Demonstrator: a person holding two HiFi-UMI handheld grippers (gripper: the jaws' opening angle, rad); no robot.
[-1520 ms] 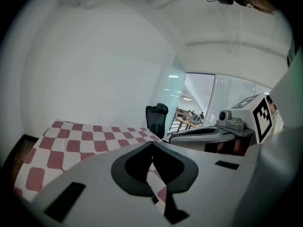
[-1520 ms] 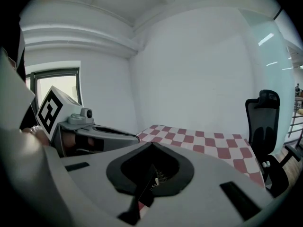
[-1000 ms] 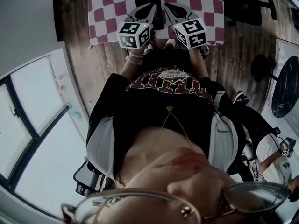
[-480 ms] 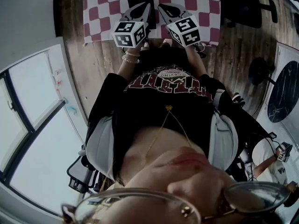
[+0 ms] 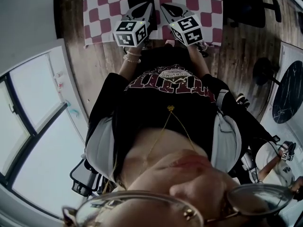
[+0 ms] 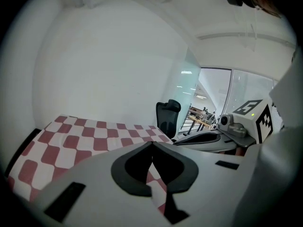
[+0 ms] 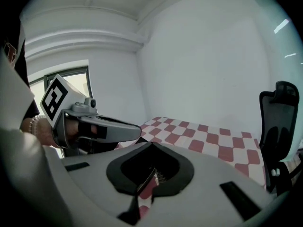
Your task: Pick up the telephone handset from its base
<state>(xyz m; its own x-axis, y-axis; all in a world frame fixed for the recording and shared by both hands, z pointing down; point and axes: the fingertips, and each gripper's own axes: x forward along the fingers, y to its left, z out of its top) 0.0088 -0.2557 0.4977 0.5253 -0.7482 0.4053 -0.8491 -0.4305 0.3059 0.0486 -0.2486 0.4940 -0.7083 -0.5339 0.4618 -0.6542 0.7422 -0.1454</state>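
Surface: a red-and-white checked cloth (image 5: 106, 6) covers it. It lies at the top of the head view much as it did a second ago, shifted only slightly in the picture.
Change: very little. Both grippers sit over the near edge of the cloth almost where they were. The right one looks a touch lower and closer in.
Meaning for the task: judged to be the approach stage. Nothing is lifted or gripped yet, and the pick-up is not yet begun.
Arms: both forearms reach forward from the body side by side, with a bracelet (image 5: 132, 59) on the left wrist.
Left gripper (image 6: 151, 143): it points forward and somewhat downward across the cloth, its marker cube (image 5: 130, 32) facing up. Its jaws are closed tip to tip with nothing between them.
Right gripper (image 7: 151, 143): it lies just beside the left, angled slightly towards it and tilted down about as much. Its jaws also meet at the tips and hold nothing.
Telephone (image 5: 156, 17): judged to be the dark shape on the cloth between and under the two grippers. A fine grille shows below the right jaws in the right gripper view. Handset and base cannot be told apart.
Next need: the jaws must open before either can close on the handset.
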